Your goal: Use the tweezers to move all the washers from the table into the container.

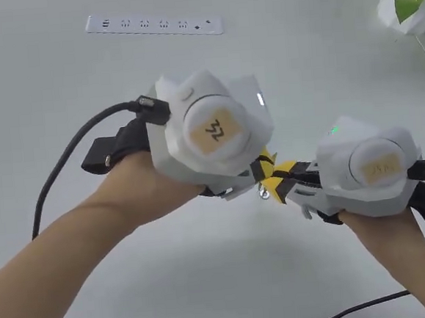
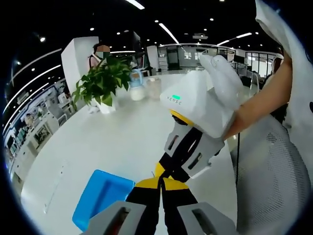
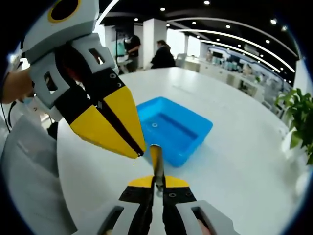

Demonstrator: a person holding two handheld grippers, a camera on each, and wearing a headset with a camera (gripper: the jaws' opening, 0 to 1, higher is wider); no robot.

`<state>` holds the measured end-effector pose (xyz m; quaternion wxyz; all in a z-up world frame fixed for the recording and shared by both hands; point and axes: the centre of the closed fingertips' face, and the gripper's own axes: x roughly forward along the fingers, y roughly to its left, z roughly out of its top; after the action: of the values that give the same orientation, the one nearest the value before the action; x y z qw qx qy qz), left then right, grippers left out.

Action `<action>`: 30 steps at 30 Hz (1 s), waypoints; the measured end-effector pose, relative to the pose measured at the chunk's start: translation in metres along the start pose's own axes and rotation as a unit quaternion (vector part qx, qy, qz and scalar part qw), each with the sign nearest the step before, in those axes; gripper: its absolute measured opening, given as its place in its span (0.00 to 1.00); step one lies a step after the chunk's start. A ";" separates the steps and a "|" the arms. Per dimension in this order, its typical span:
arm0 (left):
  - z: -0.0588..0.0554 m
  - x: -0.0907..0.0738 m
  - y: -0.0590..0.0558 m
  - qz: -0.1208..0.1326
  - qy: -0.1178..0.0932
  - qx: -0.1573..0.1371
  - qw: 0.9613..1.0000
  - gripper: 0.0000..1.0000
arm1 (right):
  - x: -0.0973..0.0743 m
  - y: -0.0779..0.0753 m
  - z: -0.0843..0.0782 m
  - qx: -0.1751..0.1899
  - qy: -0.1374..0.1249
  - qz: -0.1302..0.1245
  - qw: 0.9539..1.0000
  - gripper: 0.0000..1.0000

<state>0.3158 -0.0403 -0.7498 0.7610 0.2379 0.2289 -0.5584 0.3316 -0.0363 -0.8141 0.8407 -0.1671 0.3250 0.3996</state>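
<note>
The wide white surface (image 1: 315,55) carries a power strip (image 1: 154,24), a potted plant (image 2: 100,81) and the blue container (image 3: 195,142), which has one small washer (image 3: 154,125) lying on its floor. Held over the surface near the container, the right tongs (image 3: 156,182) are clamped on the tweezers (image 3: 156,161), and the left tongs (image 2: 160,182) are pressed together, their yellow tips just beside the tweezers' end. Around is an open office with white pillars, strip lights (image 2: 168,33) on a dark ceiling and people (image 3: 162,54) in the background.
</note>
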 end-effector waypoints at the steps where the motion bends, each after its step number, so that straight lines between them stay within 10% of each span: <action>1: 0.001 -0.001 0.000 0.003 -0.004 -0.007 1.000 0.00 | 0.000 0.000 0.000 -0.002 0.000 -0.003 1.000 0.02; 19: 0.002 0.006 0.005 0.020 -0.015 -0.092 0.995 0.00 | 0.001 0.000 -0.002 0.000 -0.016 -0.022 1.000 0.02; 30: 0.003 0.008 0.003 0.004 -0.008 -0.035 0.999 0.00 | 0.000 -0.001 -0.011 0.015 -0.008 -0.003 1.000 0.03</action>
<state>0.3210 -0.0478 -0.7522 0.7726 0.2080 0.2415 -0.5490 0.3280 -0.0431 -0.8223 0.8467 -0.1527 0.3238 0.3936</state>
